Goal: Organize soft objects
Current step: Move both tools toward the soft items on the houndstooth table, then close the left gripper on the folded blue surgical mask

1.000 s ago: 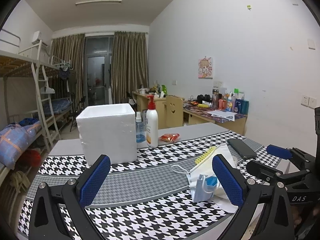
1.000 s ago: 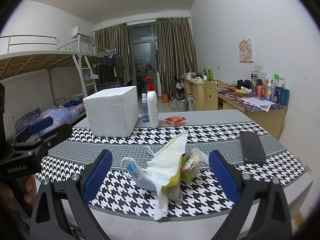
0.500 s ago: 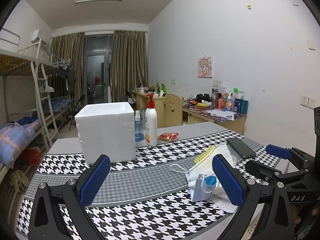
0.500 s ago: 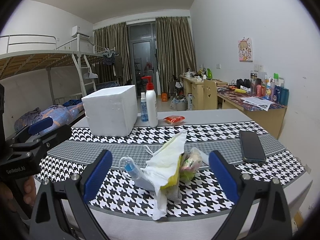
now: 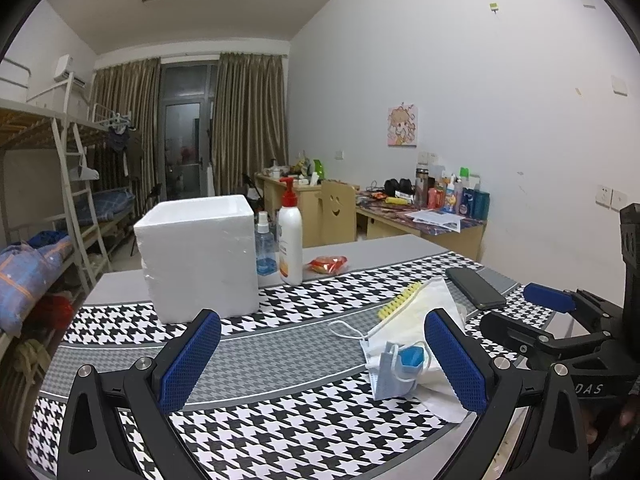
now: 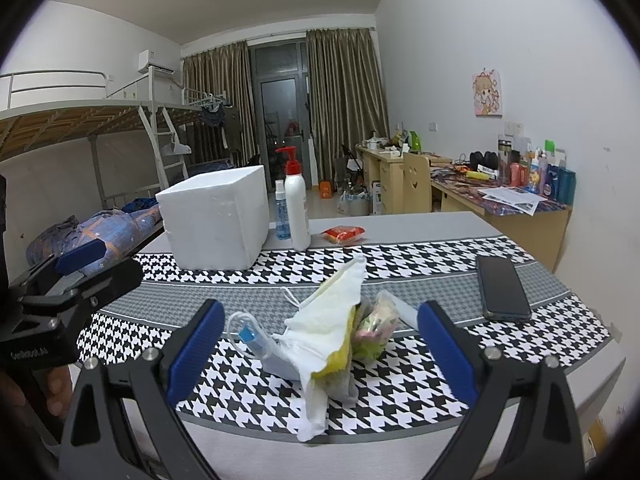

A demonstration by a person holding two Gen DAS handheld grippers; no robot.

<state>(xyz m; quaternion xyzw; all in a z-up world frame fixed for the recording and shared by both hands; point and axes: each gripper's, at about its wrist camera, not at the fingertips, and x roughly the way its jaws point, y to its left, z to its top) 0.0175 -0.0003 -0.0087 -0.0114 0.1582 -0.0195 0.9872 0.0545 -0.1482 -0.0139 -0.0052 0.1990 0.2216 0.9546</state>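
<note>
A pile of soft things lies near the front edge of the houndstooth table (image 6: 420, 384): a white tissue (image 6: 332, 320), a pale blue face mask (image 6: 260, 346), a yellow cloth (image 6: 340, 358) and a small clear bag (image 6: 374, 326). My right gripper (image 6: 322, 350) is open, with the pile between its blue pads and untouched. In the left wrist view the mask (image 5: 390, 376) and tissue (image 5: 416, 320) lie just inside the right pad of my open left gripper (image 5: 322, 360). Nothing is held.
A white foam box (image 6: 216, 216) stands at the back left, with a blue spray bottle (image 6: 282, 216) and a white pump bottle (image 6: 298, 208) beside it. A red snack packet (image 6: 344, 234) lies behind the pile and a black phone (image 6: 502, 288) to its right.
Both views have drifted only slightly. The pile has not moved and both grippers stay open.
</note>
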